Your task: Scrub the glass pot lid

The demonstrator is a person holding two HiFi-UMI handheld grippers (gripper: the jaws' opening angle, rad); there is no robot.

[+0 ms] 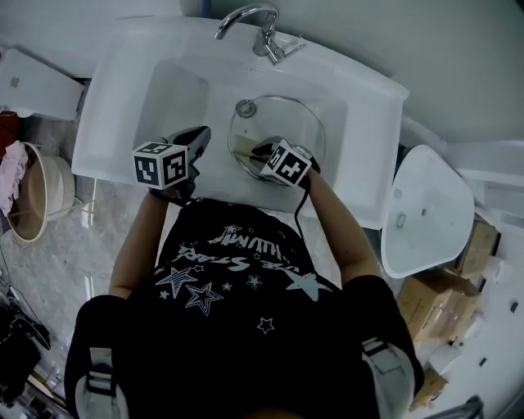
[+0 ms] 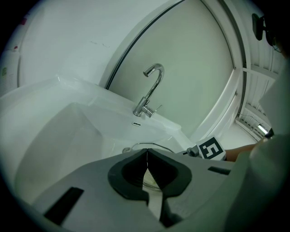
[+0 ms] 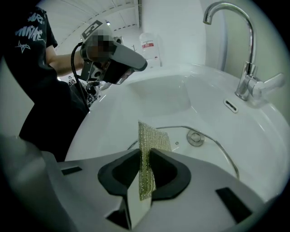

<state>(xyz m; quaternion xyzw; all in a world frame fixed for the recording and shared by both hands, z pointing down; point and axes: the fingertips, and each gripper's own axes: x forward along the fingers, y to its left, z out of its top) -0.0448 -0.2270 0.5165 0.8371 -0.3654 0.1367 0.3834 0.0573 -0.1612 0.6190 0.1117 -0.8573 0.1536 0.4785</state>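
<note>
**A:** Where is the lid (image 1: 282, 123)?

**B:** Flat in the sink (image 1: 176, 90), in the right half of the basin, below the faucet (image 1: 254, 20). I can't tell whether it lies dome up or dome down.

**A:** And the pad?

**B:** The pad (image 3: 152, 136) stands on edge in the right claw (image 3: 146, 156), which is clamped on its lower part. The free end sticks out over the lid's near rim. I can't say whether it touches the glass.

**A:** The left claw?

**B:** The left claw (image 2: 147, 152) is closed on nothing, its jaws meeting. It hangs over the left half of the basin, apart from the lid.

**A:** So what worries you?

**B:** Nothing pins the lid. It's glass on a smooth white basin, so I judge that a hard stroke may send it sliding or spinning. Then it could knock against the sink wall.

**A:** Anything else?

**B:** The pad is thin and looks floppy, and only a narrow strip of it is gripped. Pushed sideways, it may fold over or pull out of the jaws, and then the hard jaw tips would scrape the glass. A press near the rim could also tip the lid up, if it rests on its knob.

**A:** A remedy?

**B:** The left claw should probably steady the rim before scrubbing starts. It would have to open for that.
</note>
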